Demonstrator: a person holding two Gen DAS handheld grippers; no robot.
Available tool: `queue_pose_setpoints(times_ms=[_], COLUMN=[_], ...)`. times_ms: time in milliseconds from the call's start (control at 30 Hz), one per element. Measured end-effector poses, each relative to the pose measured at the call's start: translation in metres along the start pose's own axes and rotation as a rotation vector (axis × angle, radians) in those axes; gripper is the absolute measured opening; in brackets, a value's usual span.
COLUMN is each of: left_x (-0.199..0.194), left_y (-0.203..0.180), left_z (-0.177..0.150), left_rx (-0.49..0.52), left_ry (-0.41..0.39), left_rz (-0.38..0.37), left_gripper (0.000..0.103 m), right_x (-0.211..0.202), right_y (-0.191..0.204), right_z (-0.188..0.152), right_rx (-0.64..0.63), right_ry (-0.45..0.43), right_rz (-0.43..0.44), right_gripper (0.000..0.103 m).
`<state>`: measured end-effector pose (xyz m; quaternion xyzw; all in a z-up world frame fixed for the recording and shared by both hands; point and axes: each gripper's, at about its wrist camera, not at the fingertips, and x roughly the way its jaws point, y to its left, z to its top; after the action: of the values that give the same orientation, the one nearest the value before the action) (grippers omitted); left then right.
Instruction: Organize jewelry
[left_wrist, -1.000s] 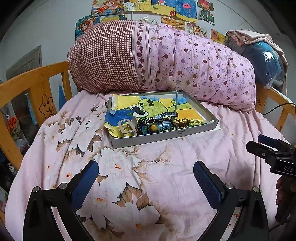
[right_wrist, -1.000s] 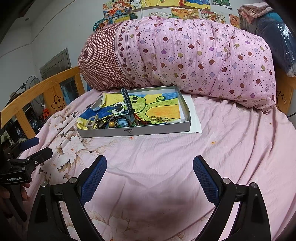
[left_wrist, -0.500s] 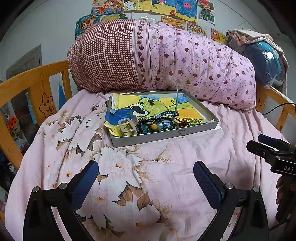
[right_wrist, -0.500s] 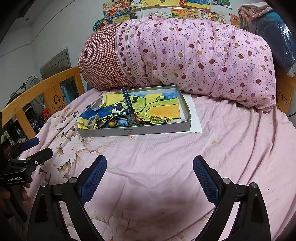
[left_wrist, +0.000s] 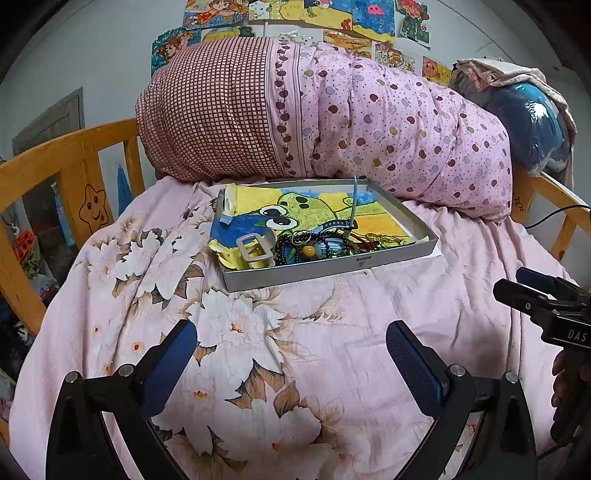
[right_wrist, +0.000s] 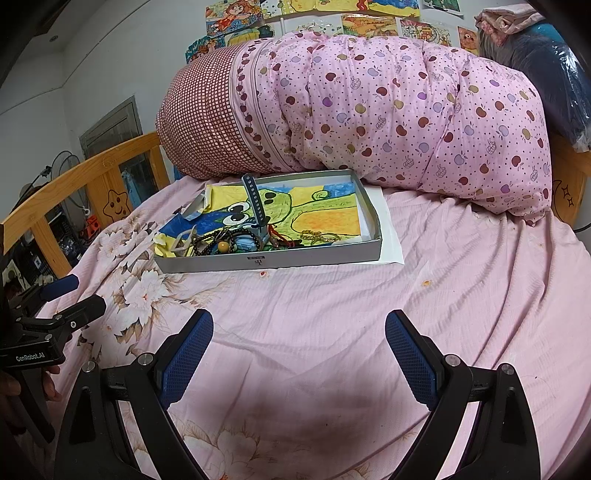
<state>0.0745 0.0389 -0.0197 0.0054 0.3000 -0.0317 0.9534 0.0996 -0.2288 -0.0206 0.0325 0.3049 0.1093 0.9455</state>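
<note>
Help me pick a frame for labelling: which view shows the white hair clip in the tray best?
The left wrist view: the hair clip faces the camera, unobstructed, at the tray's near-left corner. In the right wrist view the clip appears smaller, edge-on, partly merged with the beads.

Left claw, right claw — black frames, blue textured pads, silver screws; "GenRobot.AI", "DAS" markings.

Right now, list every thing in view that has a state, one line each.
left gripper: open, empty, above the bedsheet.
right gripper: open, empty.
grey tray: lidless, flat on the bed.
jewelry pile: tangled at the tray's near edge.
watch strap: sticking upright.
quilt: rolled up behind the tray.
</note>
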Motion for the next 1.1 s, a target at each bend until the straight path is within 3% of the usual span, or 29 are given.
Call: queue_pose_setpoints(times_ms=[1100], left_x=[-0.0012], left_y=[0.0028], left_z=[-0.0062], left_rx=[-0.007], left_ry=[0.012], left_rz=[0.002], left_gripper=[0.103], right_x=[0.0004], right_y=[0.0007], right_z=[0.0001], right_rx=[-0.001], right_ry=[0.005], right_rz=[0.0], right_gripper=[0.092])
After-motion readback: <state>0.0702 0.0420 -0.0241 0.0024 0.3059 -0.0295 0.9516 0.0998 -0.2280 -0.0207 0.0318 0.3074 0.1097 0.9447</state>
